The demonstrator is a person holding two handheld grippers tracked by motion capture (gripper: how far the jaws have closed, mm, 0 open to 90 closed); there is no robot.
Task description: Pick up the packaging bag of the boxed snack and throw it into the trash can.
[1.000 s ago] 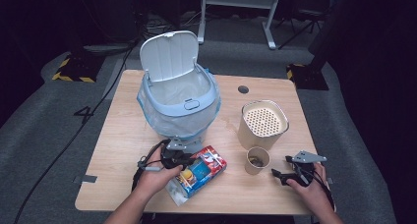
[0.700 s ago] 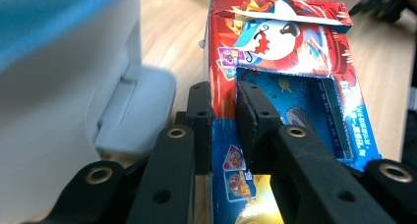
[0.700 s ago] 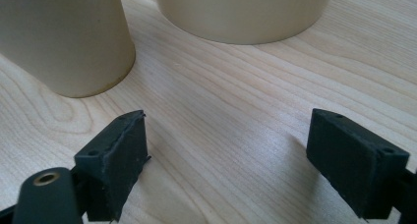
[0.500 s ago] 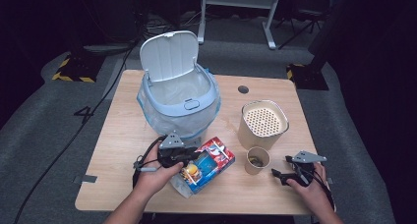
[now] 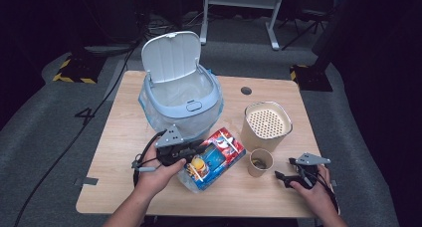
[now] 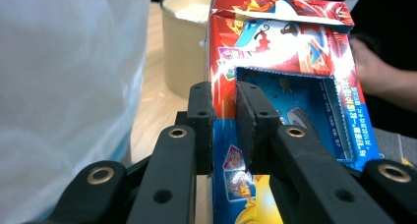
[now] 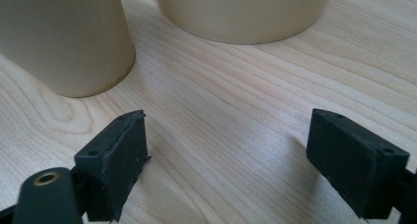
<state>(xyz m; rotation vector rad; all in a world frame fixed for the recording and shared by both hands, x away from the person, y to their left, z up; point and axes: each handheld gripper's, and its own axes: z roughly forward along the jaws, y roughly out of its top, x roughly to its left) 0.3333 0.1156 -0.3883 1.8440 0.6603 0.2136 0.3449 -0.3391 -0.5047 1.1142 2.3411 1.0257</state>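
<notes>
My left gripper (image 5: 198, 150) is shut on a red and blue cardboard box (image 5: 219, 152), which hangs tilted just above the table in front of the bin. In the left gripper view the jaws of that gripper (image 6: 223, 94) pinch the box's (image 6: 290, 62) thin edge beside its cut-out window. The light blue bin (image 5: 180, 96) stands behind, its lid up and a clear bag lining it. At the table's front right my right gripper (image 5: 292, 177) lies open on the wood. The right gripper view has the jaws of the right gripper (image 7: 231, 140) wide apart and empty, just short of a paper cup (image 7: 64, 42).
A beige container with a perforated lid (image 5: 267, 121) stands right of the bin, and the small paper cup (image 5: 261, 161) sits in front of it. A round cable hole (image 5: 246, 90) marks the table (image 5: 119, 137) at the back. Cables trail off the left edge.
My left gripper has lifted the box and carried it a little away from me, toward the bin. The right hand and its gripper have stayed put.
</notes>
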